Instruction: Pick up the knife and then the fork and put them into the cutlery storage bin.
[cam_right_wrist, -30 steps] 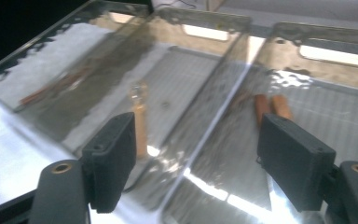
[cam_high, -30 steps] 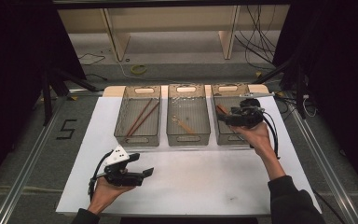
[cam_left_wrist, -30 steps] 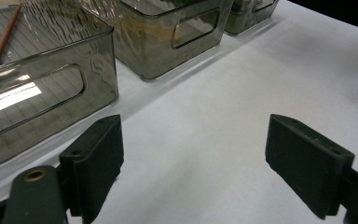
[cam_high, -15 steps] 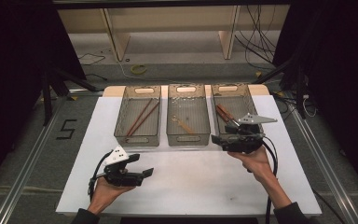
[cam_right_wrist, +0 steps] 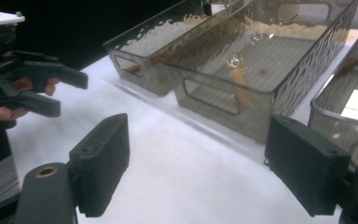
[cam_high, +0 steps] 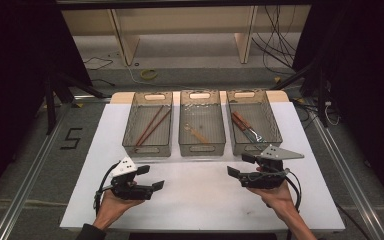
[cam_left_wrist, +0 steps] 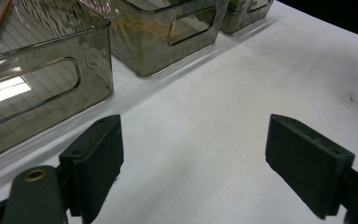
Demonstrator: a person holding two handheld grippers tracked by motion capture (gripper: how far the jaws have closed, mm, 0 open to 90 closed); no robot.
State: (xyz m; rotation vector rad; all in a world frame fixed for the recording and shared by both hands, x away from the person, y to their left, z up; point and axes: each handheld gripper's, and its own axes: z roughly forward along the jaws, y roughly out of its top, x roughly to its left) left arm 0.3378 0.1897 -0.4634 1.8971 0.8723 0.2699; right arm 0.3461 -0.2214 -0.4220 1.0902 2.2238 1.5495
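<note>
Jaws spread on both: in the high view we hold the left gripper and right gripper over the white worktop, empty, the right jaws having just been opening, just before the right bin. In the left gripper view, spread jaws frame bare worktop beside the left bin. In the right gripper view, spread jaws face the middle bin.

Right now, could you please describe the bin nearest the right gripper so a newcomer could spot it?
On the white table stand three smoky clear bins in a row. It is the right bin, the one holding red-handled tools.

Right gripper back from right bin
</note>
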